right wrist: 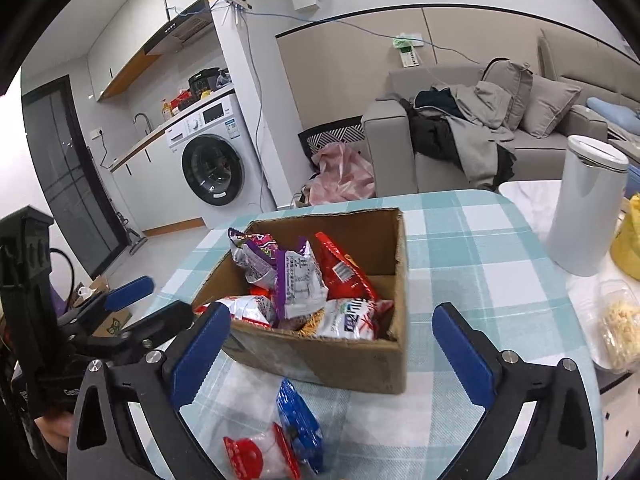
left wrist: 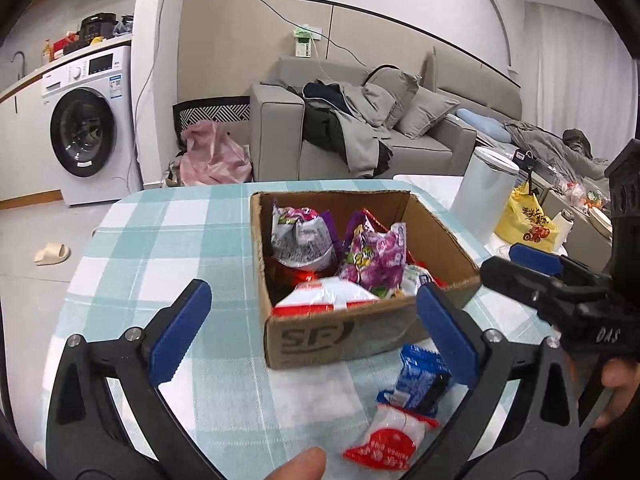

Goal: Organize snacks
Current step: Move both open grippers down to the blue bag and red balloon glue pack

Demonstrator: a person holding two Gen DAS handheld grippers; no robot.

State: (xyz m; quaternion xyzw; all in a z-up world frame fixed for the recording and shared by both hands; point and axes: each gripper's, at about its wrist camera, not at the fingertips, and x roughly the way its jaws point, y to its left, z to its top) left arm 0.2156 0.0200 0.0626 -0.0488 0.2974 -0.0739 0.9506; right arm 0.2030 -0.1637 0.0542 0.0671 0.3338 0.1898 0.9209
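Note:
A brown cardboard box [left wrist: 308, 336] stands on the checked tablecloth and holds several snack bags, purple, red and white [left wrist: 372, 256]. It also shows in the right wrist view [right wrist: 340, 364]. A blue packet [left wrist: 420, 380] and a red-and-white packet [left wrist: 388, 440] lie on the cloth in front of the box; they also show in the right wrist view, blue [right wrist: 300, 420] and red-and-white [right wrist: 260, 456]. My left gripper [left wrist: 316, 336] is open and empty, just before the box. My right gripper [right wrist: 332, 352] is open and empty above the packets; it shows at the right in the left wrist view [left wrist: 532, 268].
A white cylindrical bin [right wrist: 584, 204] stands right of the table, with a yellow bag [left wrist: 524, 220] and a clear bag of snacks [right wrist: 620, 328] beside it. A grey sofa [left wrist: 360, 136] and a washing machine [left wrist: 88, 128] are beyond the table.

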